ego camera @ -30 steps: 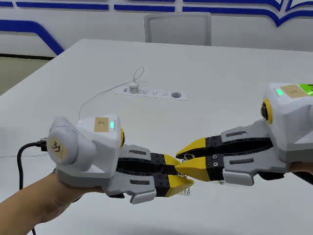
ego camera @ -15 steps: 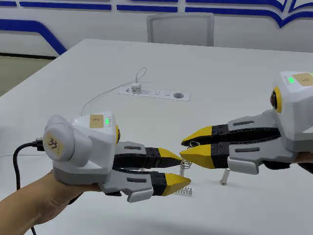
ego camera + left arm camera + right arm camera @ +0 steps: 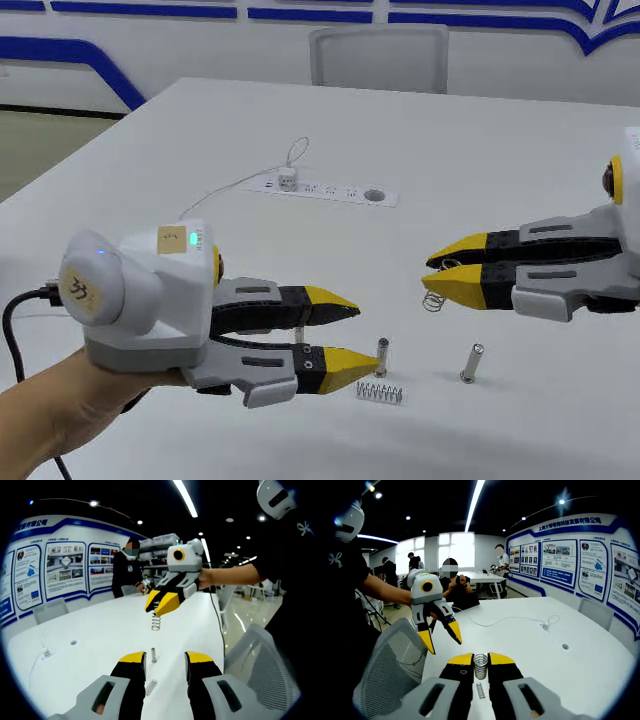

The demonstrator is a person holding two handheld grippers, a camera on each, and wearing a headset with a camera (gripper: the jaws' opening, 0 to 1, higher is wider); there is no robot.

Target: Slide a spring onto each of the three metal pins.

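White table (image 3: 500, 150) gets mentioned first, since everything is laid out on it. Next in size, the left gripper (image 3: 352, 335) is seen at about 8 o'clock in the head view. Its jaws are spread apart and nothing is held between them, and the same gap is seen in the left gripper view. The right gripper (image 3: 432, 273) is found at 3 o'clock, pinched together on a held spring (image 3: 433, 298) that is left dangling off the tips, clear of the tabletop. That clamp is backed up in the right gripper view, where the coil is squeezed between the yellow tips.

Down to the small stuff: two metal pins are stood up around 5 o'clock of the frame's centre. The nearer pin (image 3: 381, 356) is just off the left gripper's lower tip, and the farther pin (image 3: 471, 362) is set apart at its 3 o'clock. Both look bare. Something thin can be made out between the left jaws, maybe the third pin, but it can't be called for sure. A loose spring (image 3: 380, 392) is left lying flat at 6 o'clock of the nearer pin, just beside it.

Progress-wise, basically nothing is judged done yet: no pin is seen wearing a spring. One spring is picked up and ready, and all three pins are left to be loaded.
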